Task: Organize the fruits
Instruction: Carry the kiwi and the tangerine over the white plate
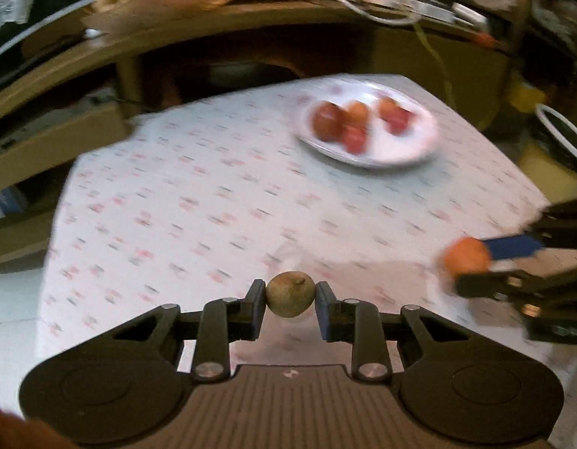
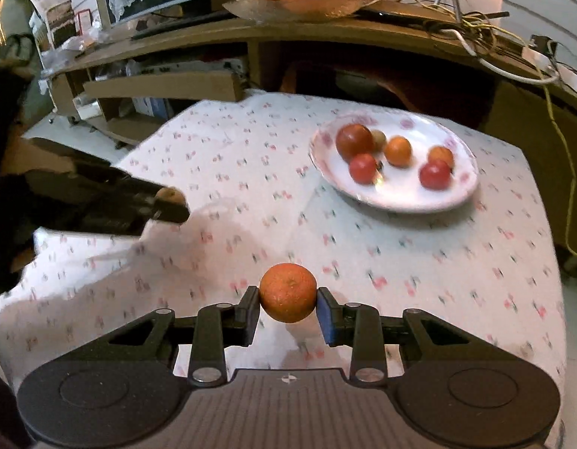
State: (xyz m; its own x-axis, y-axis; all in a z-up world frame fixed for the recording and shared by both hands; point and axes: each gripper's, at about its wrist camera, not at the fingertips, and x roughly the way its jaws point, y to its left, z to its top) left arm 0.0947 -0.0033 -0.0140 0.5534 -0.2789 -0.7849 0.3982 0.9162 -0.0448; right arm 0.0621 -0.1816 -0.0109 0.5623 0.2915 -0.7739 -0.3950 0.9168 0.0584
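The left gripper (image 1: pixel 290 295) was clenched on a small brownish-green fruit (image 1: pixel 290 294), held between its pads above the near edge of the table (image 1: pixel 198 202). The right gripper (image 2: pixel 288 295) was clenched on a small orange (image 2: pixel 288 292), likewise above the near edge.

The right wrist view showed the white plate (image 2: pixel 400 196) sharply, toward the far right corner of the table, carrying six small fruits: three red, two orange, and one pale one half hidden behind the largest red. In the left wrist view the same plate (image 1: pixel 400 151) was smeared by blur, and only about four reddish shapes could be made out.

Each view caught the other gripper at its margin. The left view had the right gripper with its orange (image 1: pixel 467 256) cut off by the right border. The right view had the left gripper (image 2: pixel 165 205) at the left, dark and blurred, the fruit (image 2: pixel 170 195) barely showing.

A fruit bowl (image 2: pixel 288 9) on the wooden shelf beyond the far edge was clear only in the right view, and cropped at the top.
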